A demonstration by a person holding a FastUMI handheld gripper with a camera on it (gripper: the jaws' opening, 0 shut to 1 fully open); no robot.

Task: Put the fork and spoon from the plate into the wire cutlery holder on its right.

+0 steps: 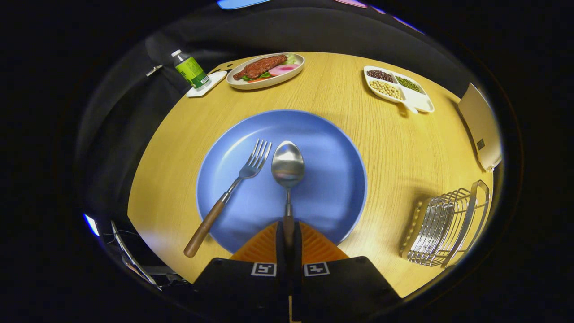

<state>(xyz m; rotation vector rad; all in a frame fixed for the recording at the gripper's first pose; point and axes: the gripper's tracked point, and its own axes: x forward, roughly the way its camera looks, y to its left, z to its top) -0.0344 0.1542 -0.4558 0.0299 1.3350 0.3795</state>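
Steel and wood make up both pieces of cutlery: the spoon has a polished metal bowl and neck running back into a dark wooden handle, and that handle sits between the fingers of the gripper, which are pressed together on it from both sides. Its bowl reaches out over the middle of the plate, a matte blue round with a low rim; whether the spoon is lifted clear of the plate or lying on it cannot be told. Just beside it on the left the fork lies at a slant, tines on the plate, its brown wooden handle running off the rim onto the pale wood-grain table. Both look stiff and fairly light, bowl-heavy at the far end, so a hold on the wood should give better grip than the slick steel, though held this far back the spoon may tip or swivel. The wire cutlery holder, an open basket of thin shiny rods, stands well to the right of the plate; narrow gaps between its wires could snag a bowl or tines, so I judge a handle-up, head-down entry safest
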